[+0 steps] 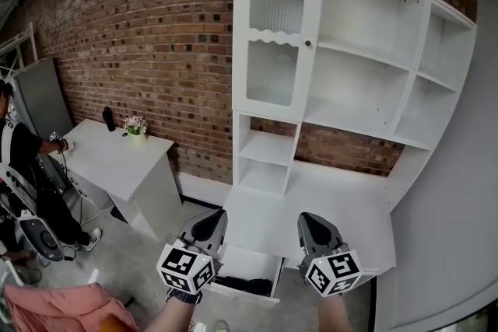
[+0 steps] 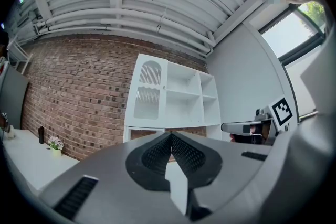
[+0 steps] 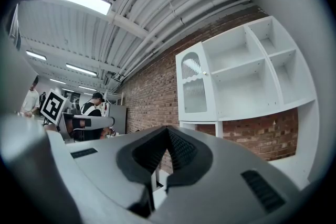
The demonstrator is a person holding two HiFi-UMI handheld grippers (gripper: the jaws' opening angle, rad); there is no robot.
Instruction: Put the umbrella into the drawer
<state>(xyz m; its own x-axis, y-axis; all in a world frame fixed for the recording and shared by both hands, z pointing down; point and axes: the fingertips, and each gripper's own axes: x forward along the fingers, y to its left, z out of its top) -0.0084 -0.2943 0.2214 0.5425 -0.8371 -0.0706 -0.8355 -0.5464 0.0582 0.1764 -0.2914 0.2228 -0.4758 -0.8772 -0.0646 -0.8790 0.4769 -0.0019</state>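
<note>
The white desk's drawer (image 1: 233, 289) stands pulled open below my hands in the head view. A dark, long thing (image 1: 247, 285), apparently the folded umbrella, lies inside it. My left gripper (image 1: 213, 218) hovers level above the drawer's left side, its jaws shut with nothing between them. My right gripper (image 1: 308, 221) is held beside it over the desk top (image 1: 342, 202), also shut and empty. In the left gripper view the closed left gripper (image 2: 170, 136) faces the white shelf unit (image 2: 178, 97). The right gripper view shows the right gripper (image 3: 168, 130) closed as well.
A tall white shelf unit with a glass door (image 1: 276, 35) stands against the brick wall. To the left is a white side table (image 1: 117, 159) with a small flower pot (image 1: 136, 126) and a dark bottle (image 1: 109, 119). A person (image 1: 19, 159) stands at far left; pink cloth (image 1: 62, 307) lies below.
</note>
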